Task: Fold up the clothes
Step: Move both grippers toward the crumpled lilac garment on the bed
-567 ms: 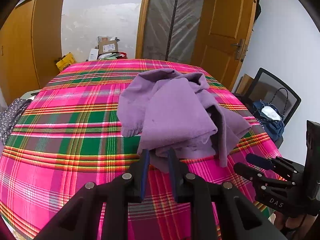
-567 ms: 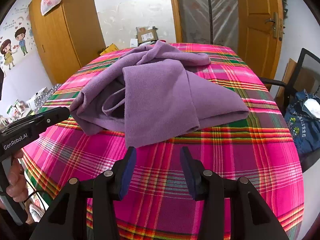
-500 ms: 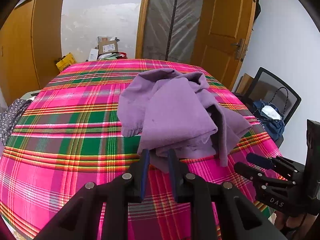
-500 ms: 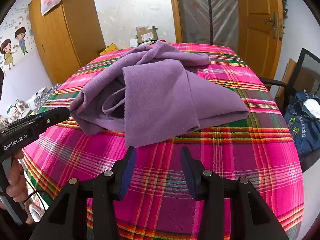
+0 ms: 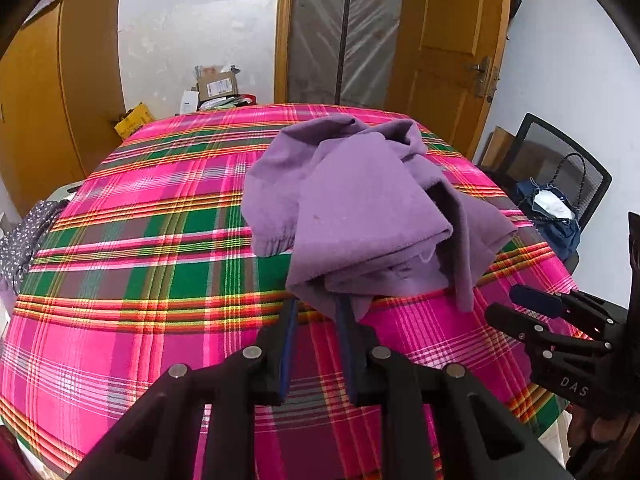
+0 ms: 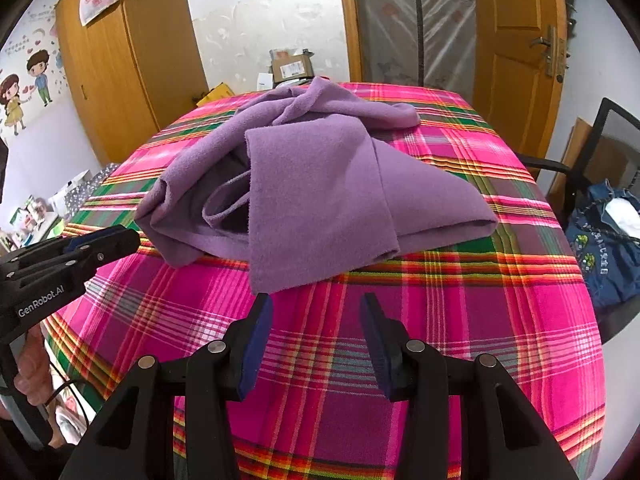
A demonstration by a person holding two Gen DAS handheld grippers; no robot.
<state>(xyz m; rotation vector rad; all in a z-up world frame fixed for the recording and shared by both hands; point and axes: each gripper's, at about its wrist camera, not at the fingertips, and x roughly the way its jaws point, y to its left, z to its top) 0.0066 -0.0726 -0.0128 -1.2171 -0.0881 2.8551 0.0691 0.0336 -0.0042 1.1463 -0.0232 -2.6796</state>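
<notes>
Crumpled purple fleece garment (image 5: 360, 208) heaped on the worktop with the pink, green and yellow plaid cloth (image 5: 140, 248), toward the middle and right of it, one elastic-cuffed end hanging out at the left of the heap. Several loose folds overlapping, a flat panel draped over the top and down to the near edge in the right wrist view (image 6: 316, 200).

Left tongs (image 5: 316, 312) low at the near edge of the garment, blue-padded fingers narrowly apart with a drooping fold of the fleece between their tips; whether the pads press the fabric, cannot tell. Right tongs (image 6: 316, 308) wide apart just short of the near hem of the flat panel, nothing between them, plaid cloth below.

Each tool visible in the other's view: right tongs at the right edge, left tongs at the left edge with a hand (image 6: 30, 364) on the grip.

Black mesh chair (image 5: 560, 168) with a blue denim bag (image 5: 548, 216) off the right side of the worktop; wooden door (image 5: 448, 48) beyond the far edge.
</notes>
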